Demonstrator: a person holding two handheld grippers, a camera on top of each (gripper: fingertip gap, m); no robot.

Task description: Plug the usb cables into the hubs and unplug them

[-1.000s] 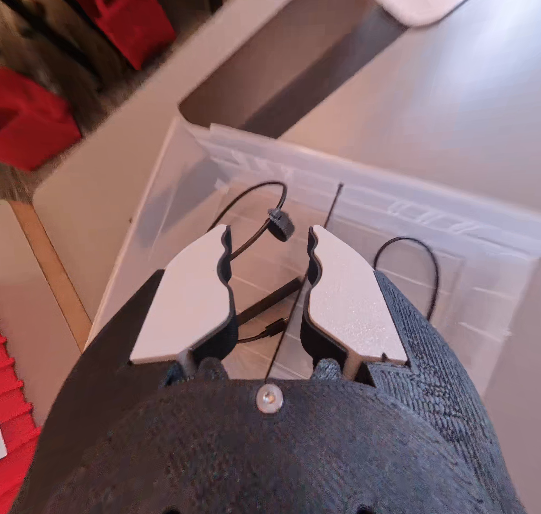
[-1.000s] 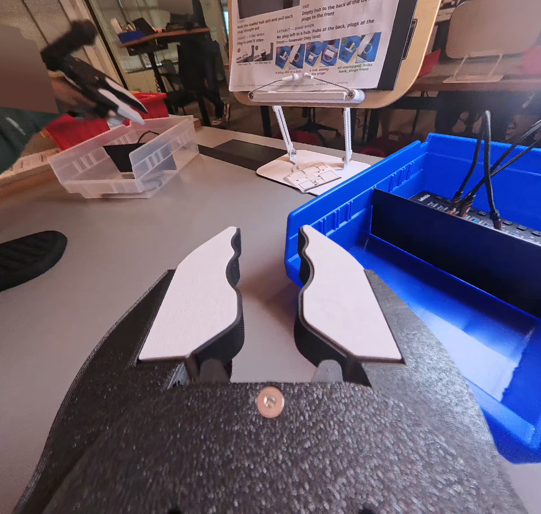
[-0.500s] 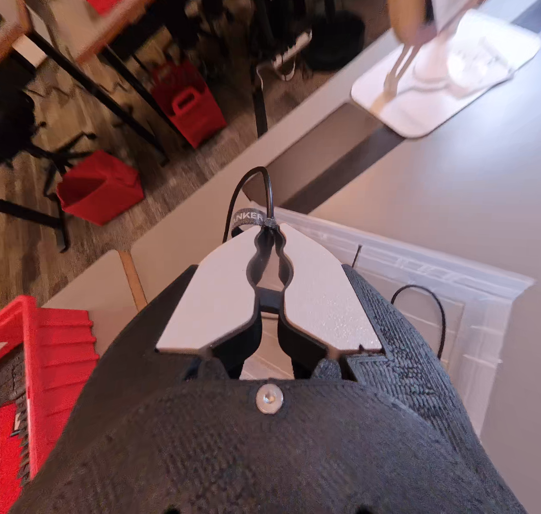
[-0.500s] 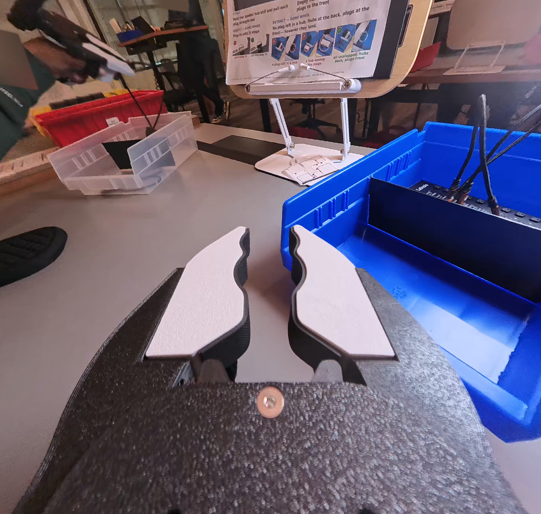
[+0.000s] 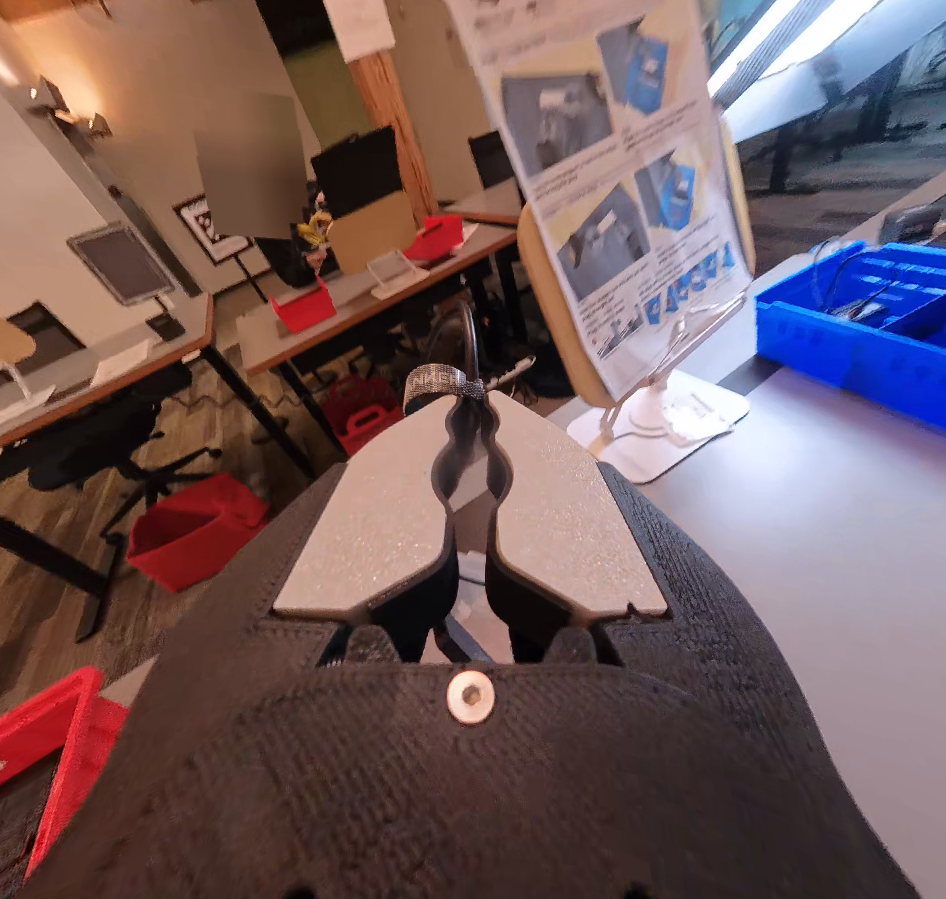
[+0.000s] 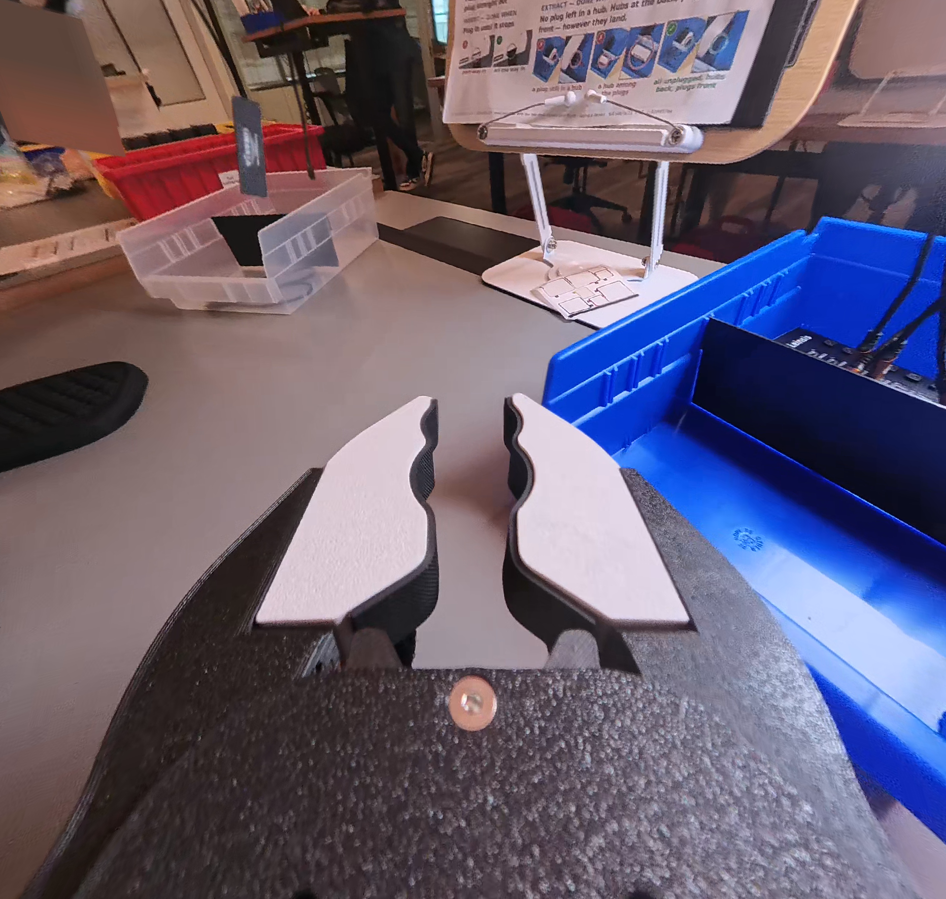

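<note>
The left gripper (image 5: 472, 406) is clamped on a black usb cable (image 5: 472, 342) with a grey strap (image 5: 435, 382) at its fingertips, lifted above the grey table (image 5: 798, 516); in the right wrist view a dark hub (image 6: 249, 146) hangs in the air over the clear bin (image 6: 245, 265). The right gripper (image 6: 471, 416) hovers over the table with its jaws apart and empty, just beside the blue bin (image 6: 640, 368), where a black hub (image 6: 829, 352) with cables plugged in sits behind a black divider (image 6: 798, 414)
</note>
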